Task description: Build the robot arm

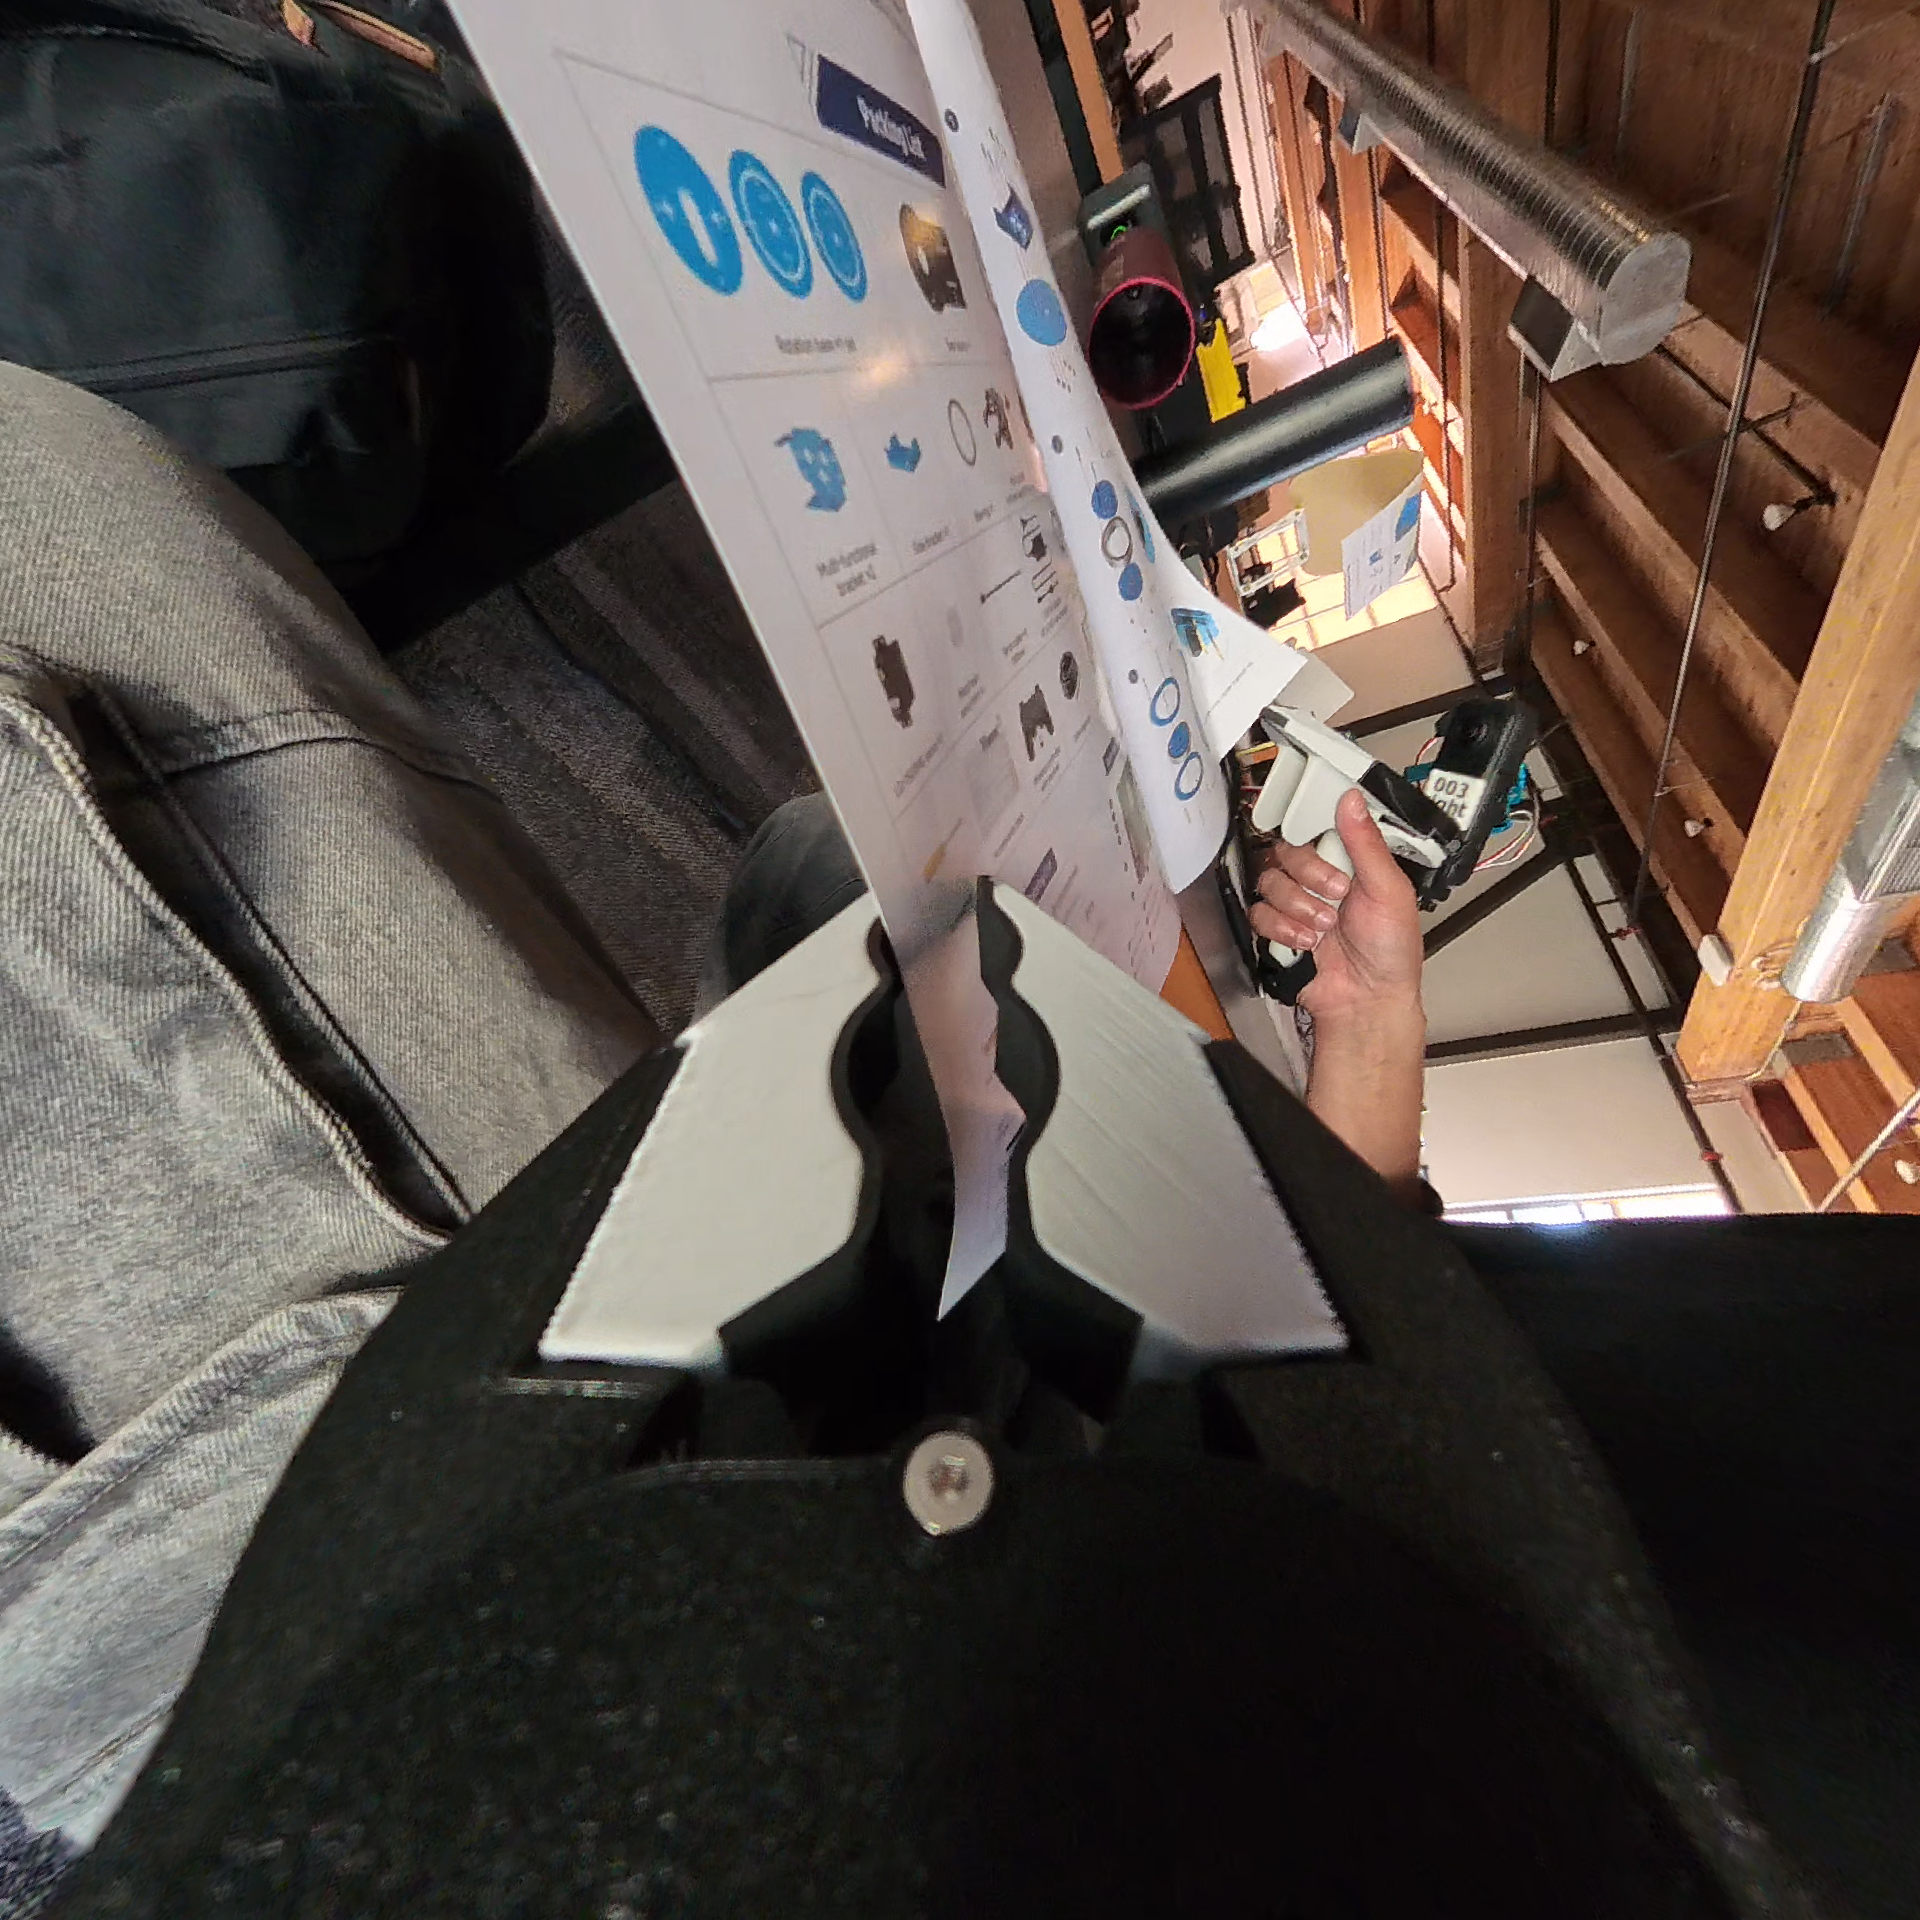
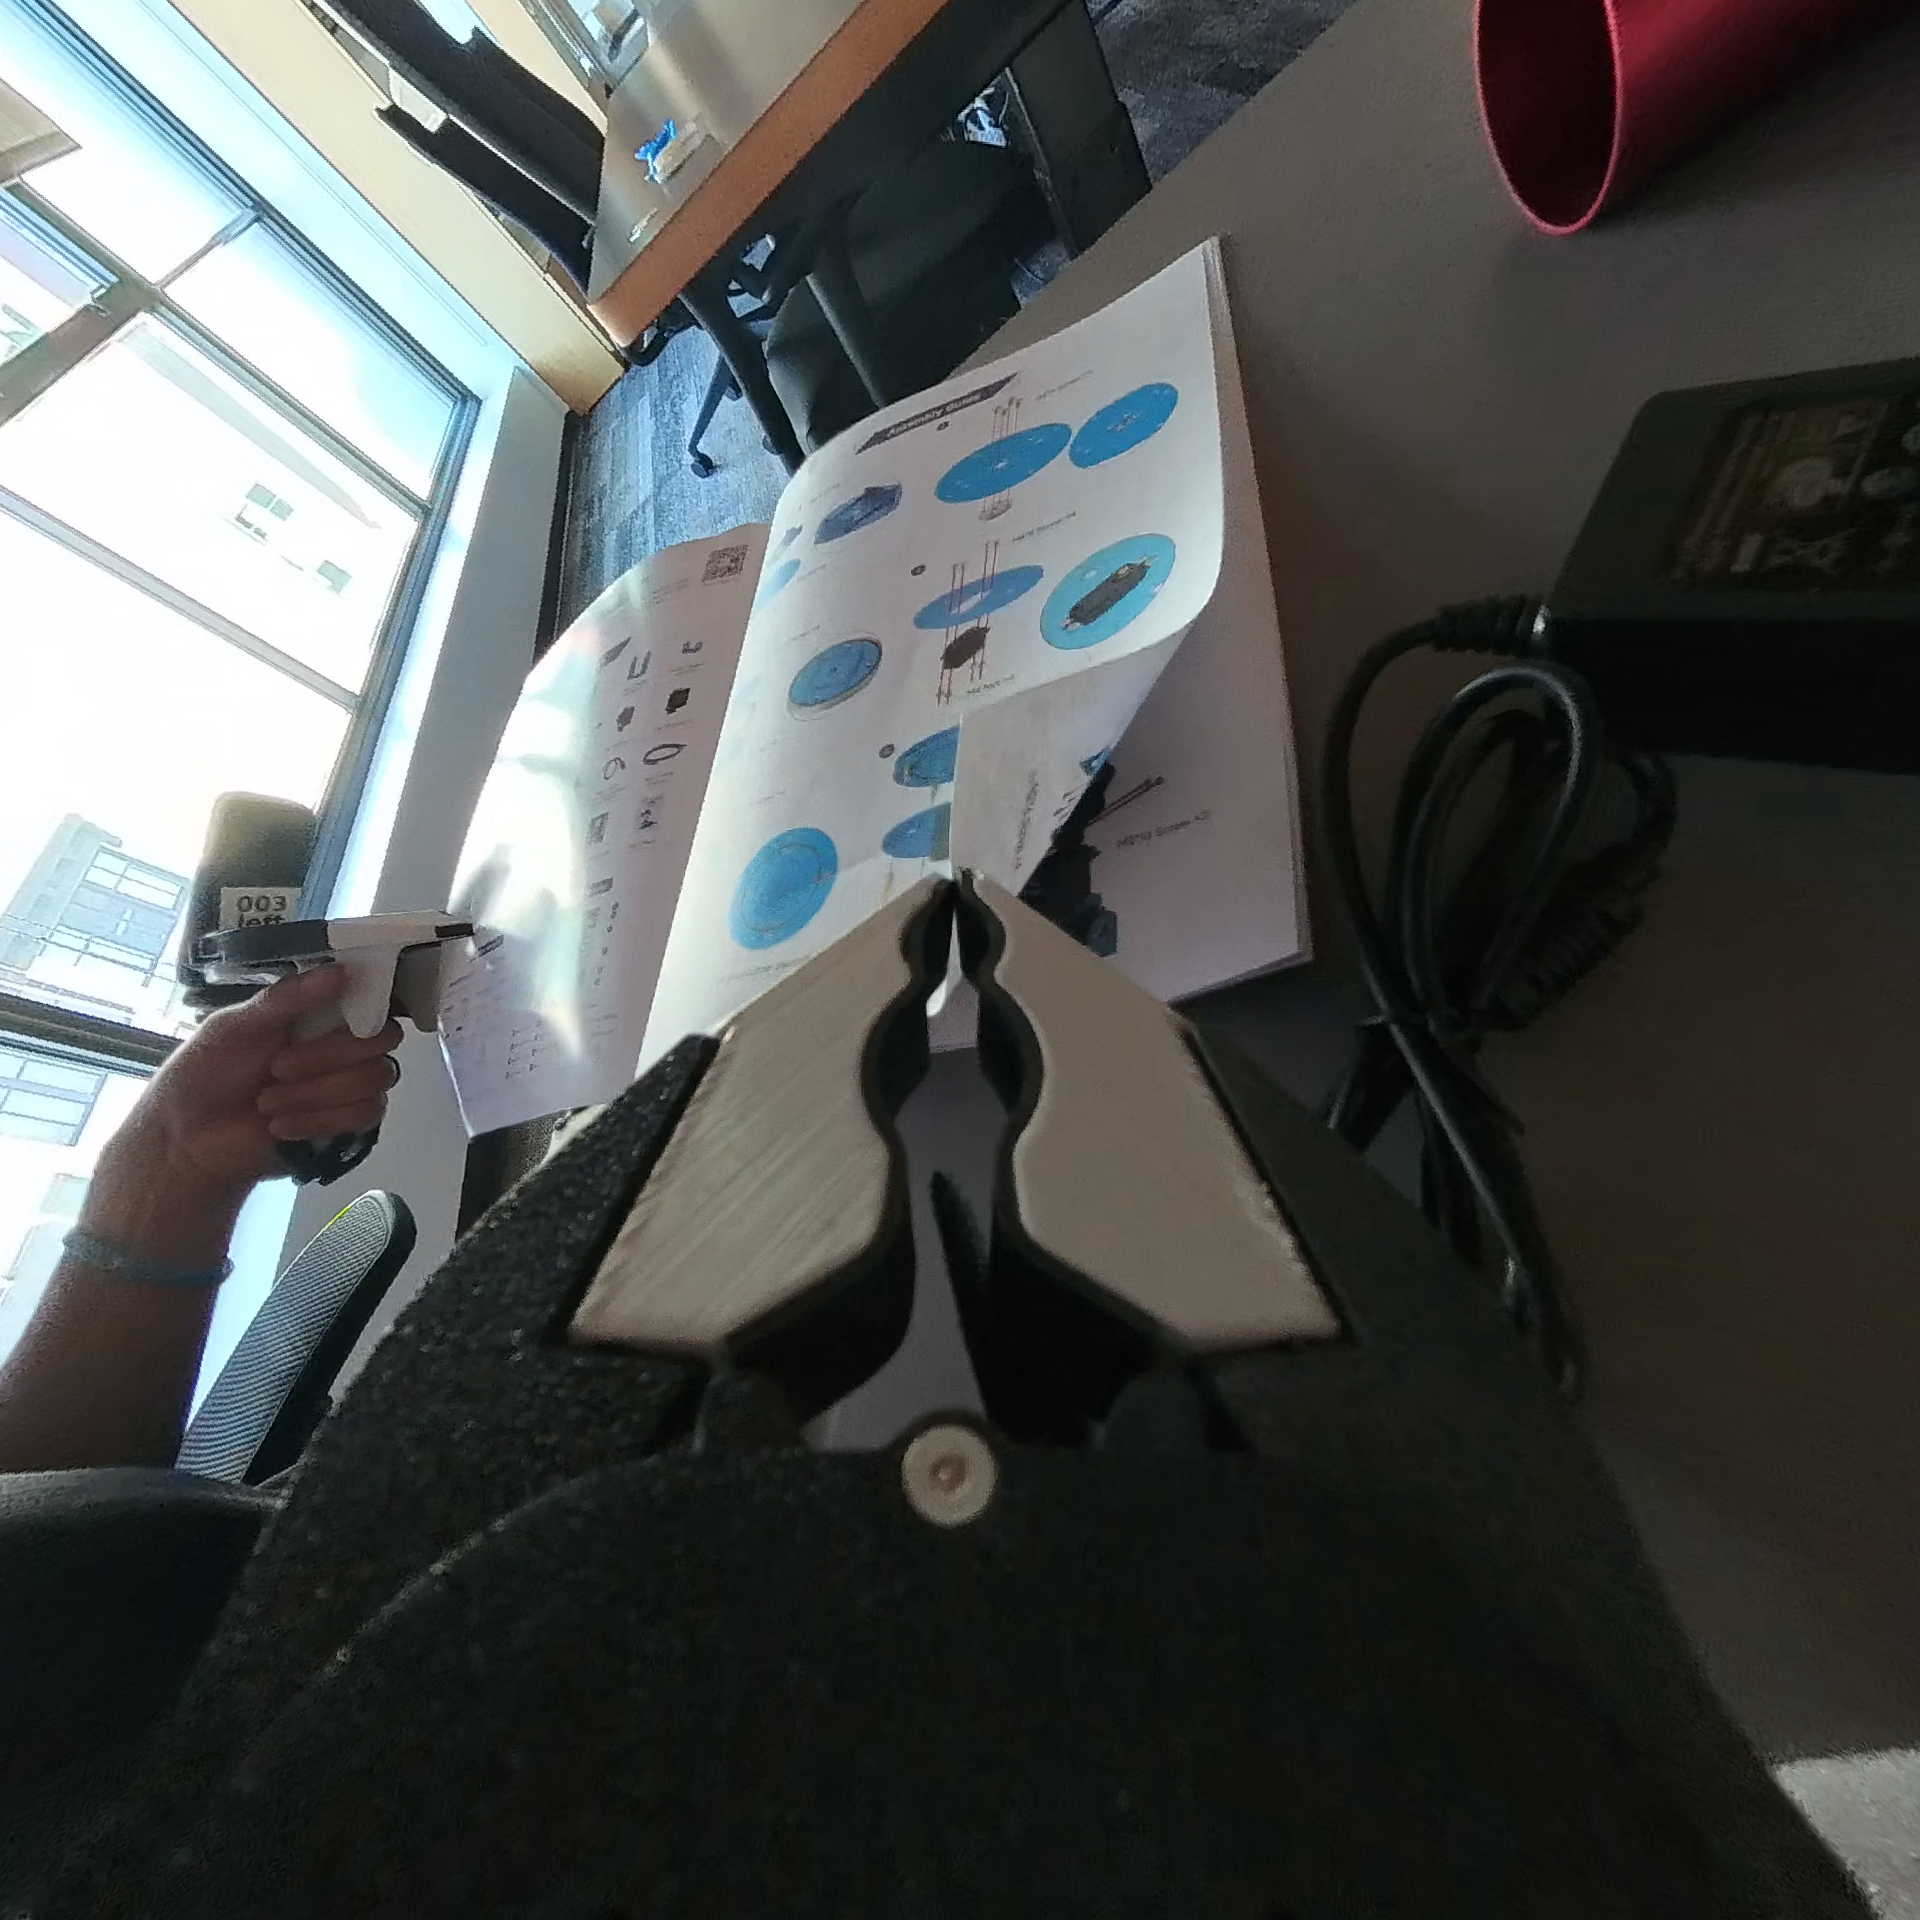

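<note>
An open instruction booklet (image 2: 1226, 831) with blue disc drawings lies on a grey table (image 2: 1714, 1143). My left gripper (image 1: 940, 914) is shut on the edge of a lifted white page (image 1: 831, 520) that runs between its fingers. It also shows in the right wrist view (image 2: 457, 930), clamped on that page (image 2: 582, 779). My right gripper (image 2: 954, 894) is shut on the lower edge of another lifted page (image 2: 935, 582). It shows in the left wrist view (image 1: 1273, 727), in a hand, at that page's (image 1: 1122, 582) edge.
A dark red cylinder (image 2: 1662, 104), a black power adapter (image 2: 1766, 561) and its coiled cable (image 2: 1475, 831) lie to the right of the booklet. A window (image 2: 156, 520) and a chair (image 2: 301, 1320) are at the left. A black bag (image 1: 260, 208) and grey cloth (image 1: 208, 935) show in the left wrist view. The tips of one gripper are about 35 centimetres away from the tips of the other.
</note>
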